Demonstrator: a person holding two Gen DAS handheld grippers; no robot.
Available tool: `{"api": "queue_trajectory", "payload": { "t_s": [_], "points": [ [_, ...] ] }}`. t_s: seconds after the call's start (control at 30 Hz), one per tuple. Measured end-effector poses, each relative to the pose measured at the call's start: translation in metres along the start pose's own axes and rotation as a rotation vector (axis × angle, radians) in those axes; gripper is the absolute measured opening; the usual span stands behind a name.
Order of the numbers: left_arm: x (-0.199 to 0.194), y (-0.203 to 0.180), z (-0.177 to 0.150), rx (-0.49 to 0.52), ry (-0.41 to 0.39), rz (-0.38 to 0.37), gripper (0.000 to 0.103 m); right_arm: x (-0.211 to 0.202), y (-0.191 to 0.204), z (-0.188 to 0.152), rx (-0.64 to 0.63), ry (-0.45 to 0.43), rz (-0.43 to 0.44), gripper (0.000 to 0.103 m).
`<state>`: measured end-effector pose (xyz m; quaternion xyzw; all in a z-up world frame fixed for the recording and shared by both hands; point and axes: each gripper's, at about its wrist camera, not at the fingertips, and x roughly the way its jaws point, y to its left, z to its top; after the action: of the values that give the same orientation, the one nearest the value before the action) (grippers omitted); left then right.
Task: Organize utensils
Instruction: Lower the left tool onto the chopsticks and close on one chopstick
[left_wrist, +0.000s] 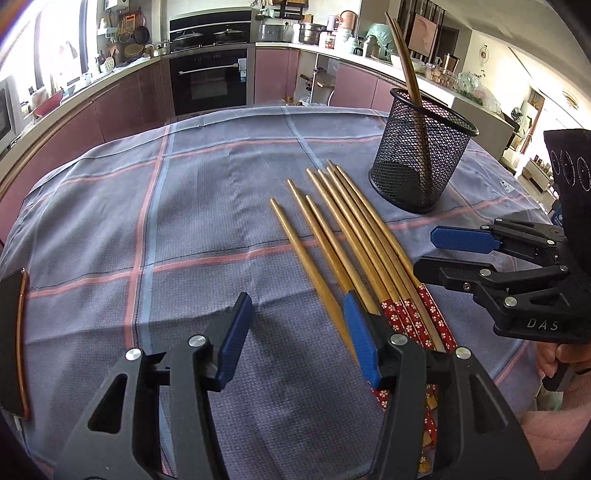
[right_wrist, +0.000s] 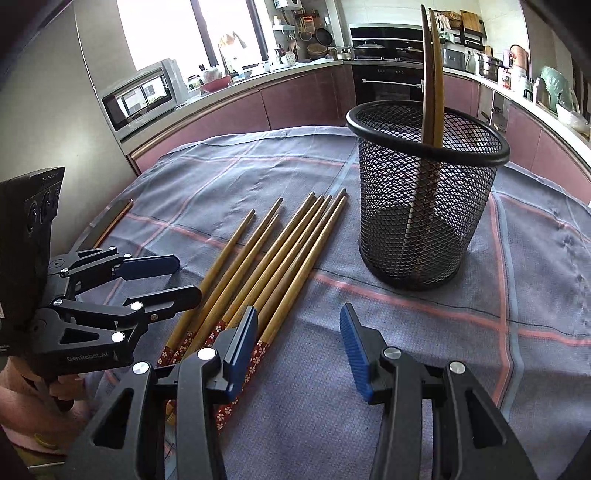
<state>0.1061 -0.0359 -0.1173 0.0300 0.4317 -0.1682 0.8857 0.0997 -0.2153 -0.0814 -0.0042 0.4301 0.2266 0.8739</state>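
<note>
We are holding the left gripper (left_wrist: 295, 332) with its jaws spread and nothing between the pads; only the checked cloth (left_wrist: 184, 229) covering the surface is showing in the gap. The chopsticks (left_wrist: 351, 243) are lying flat in a loose bundle just beside the right-hand jaw, which is overlapping their red patterned handle ends, while the bare tips are pointing away from the jaws. We are holding the right gripper (right_wrist: 299, 350) with its jaws likewise spread and empty over bare cloth; here the same chopsticks (right_wrist: 273, 258) are lying just beside the left-hand jaw. The black mesh holder (right_wrist: 424, 206) is standing upright ahead of the right gripper's jaws, near the chopstick tips but apart from them, with two darker chopsticks (right_wrist: 430, 74) leaning inside it.
</note>
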Motion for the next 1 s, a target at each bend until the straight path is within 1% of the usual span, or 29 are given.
{"api": "queue_trajectory", "payload": {
  "t_s": [0.37,0.43,0.5,0.53,0.63,0.87,0.93,1.0],
  "points": [
    [0.003,-0.001,-0.001,0.014,0.003,0.001,0.051,0.005,0.002,-0.001,-0.038,0.019,-0.052,0.044],
    [0.003,0.001,-0.001,0.015,0.005,0.004,0.048,0.004,0.000,-0.001,-0.036,0.026,-0.058,0.042],
    [0.003,0.003,0.000,0.015,0.010,0.007,0.042,0.004,-0.003,-0.002,-0.033,0.035,-0.064,0.035],
    [0.003,0.004,0.000,0.013,0.013,0.007,0.040,0.003,-0.004,-0.002,-0.031,0.040,-0.066,0.034],
    [0.003,0.008,0.002,0.007,0.021,-0.003,0.040,0.004,-0.004,0.001,-0.032,0.043,-0.060,0.033],
    [0.012,0.007,0.010,0.021,0.033,0.017,0.039,0.020,0.000,0.015,-0.042,0.041,-0.075,0.033],
    [0.014,0.007,0.013,0.018,0.034,0.020,0.038,0.022,0.000,0.018,-0.036,0.037,-0.081,0.031],
    [0.016,0.006,0.015,0.016,0.031,0.036,0.033,0.024,-0.001,0.019,-0.017,0.031,-0.083,0.023]
  ]
}}
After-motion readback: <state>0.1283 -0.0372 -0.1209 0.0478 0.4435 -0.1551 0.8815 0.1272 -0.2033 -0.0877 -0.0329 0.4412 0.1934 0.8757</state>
